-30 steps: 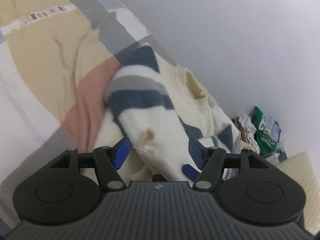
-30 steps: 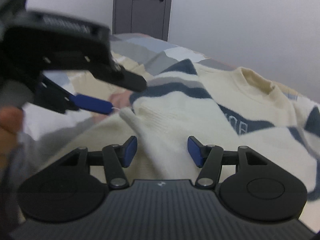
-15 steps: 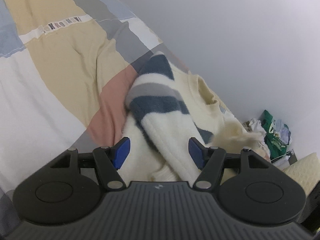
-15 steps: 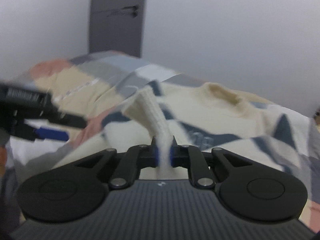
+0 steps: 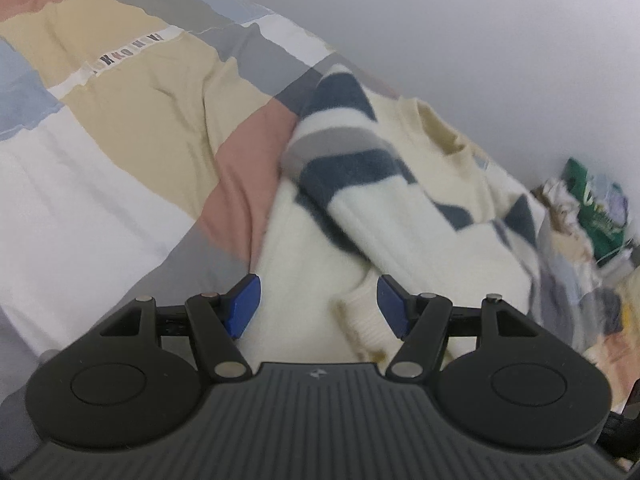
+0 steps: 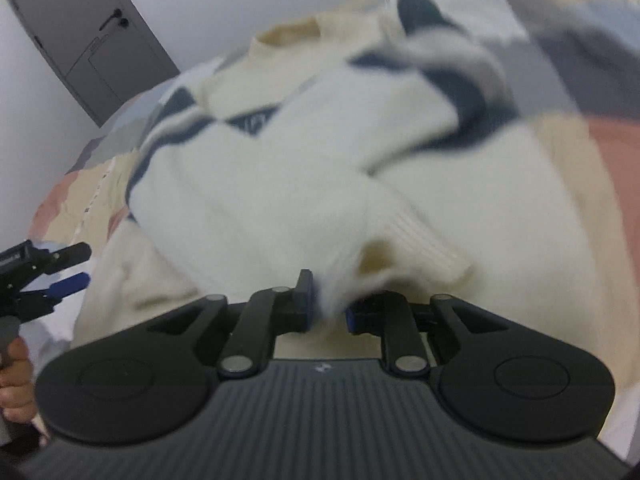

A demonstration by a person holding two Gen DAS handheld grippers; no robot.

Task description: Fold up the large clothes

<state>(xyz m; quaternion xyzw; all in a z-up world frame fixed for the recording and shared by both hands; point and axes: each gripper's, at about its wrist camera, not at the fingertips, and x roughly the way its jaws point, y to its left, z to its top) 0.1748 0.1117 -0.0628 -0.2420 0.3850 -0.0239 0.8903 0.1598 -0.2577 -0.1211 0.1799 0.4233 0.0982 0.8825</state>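
Note:
A cream sweater (image 5: 420, 216) with navy and grey stripes lies on the patchwork bed cover (image 5: 100, 152). One striped sleeve (image 5: 352, 168) is folded across its body, its ribbed cuff (image 5: 364, 320) close to my left gripper (image 5: 318, 302), which is open and empty above the sweater's lower edge. In the right wrist view my right gripper (image 6: 328, 304) is nearly closed on cream fabric of the sweater (image 6: 280, 168), beside a ribbed cuff (image 6: 424, 248). The left gripper (image 6: 52, 276) also shows there, at the left edge.
A grey wall runs along the far side of the bed. A heap of clothes and a green bag (image 5: 596, 208) sits at the bed's far right. A dark door (image 6: 80, 36) stands at the back left in the right wrist view.
My right gripper closed on the sweater fabric, lifted it and swung over the sweater. My left gripper stayed open and drew back a little, showing more of the bed.

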